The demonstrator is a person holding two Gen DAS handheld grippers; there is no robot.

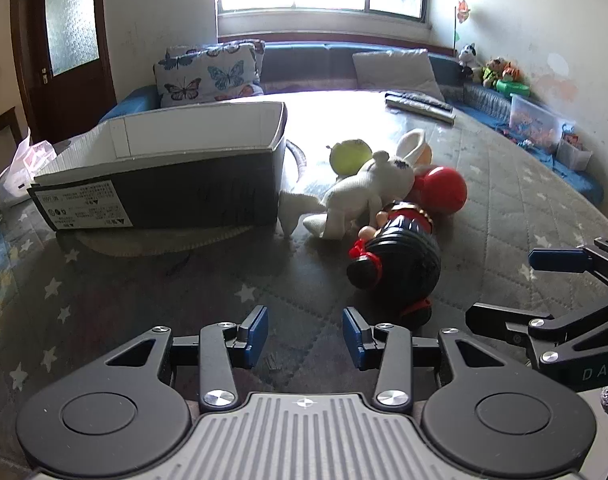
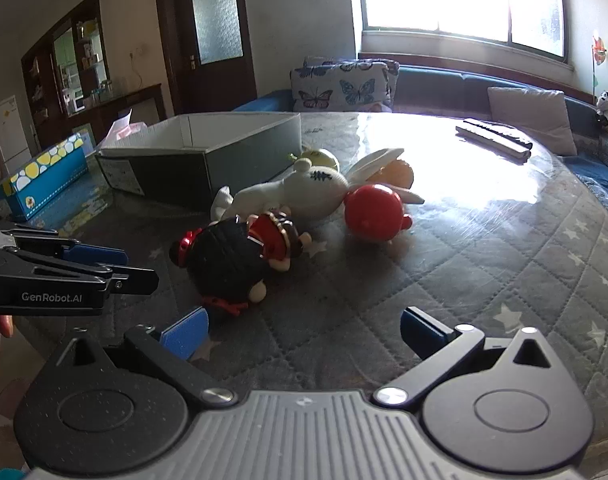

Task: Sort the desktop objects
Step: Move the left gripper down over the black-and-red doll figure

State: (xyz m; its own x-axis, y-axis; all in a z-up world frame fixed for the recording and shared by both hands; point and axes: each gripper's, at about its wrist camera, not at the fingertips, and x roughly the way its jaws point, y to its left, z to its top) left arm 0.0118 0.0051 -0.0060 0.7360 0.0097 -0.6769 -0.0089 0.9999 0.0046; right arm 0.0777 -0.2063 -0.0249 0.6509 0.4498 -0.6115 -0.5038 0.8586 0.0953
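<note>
Both tools stand empty. My left tool (image 1: 305,336) has its jaws apart with nothing between them; my right tool (image 2: 302,330) is spread to its widest. The doll (image 1: 396,258) lies on its side on the desk (image 1: 144,300), near the edge closest to me, just ahead and right of the left tool. Its long axis runs away toward the red ball (image 1: 440,190). I judge the right tool equally near. The open box (image 1: 164,176) sits toward the left edge. Legible writing: "GenRobot.AI" on the left tool's side.
</note>
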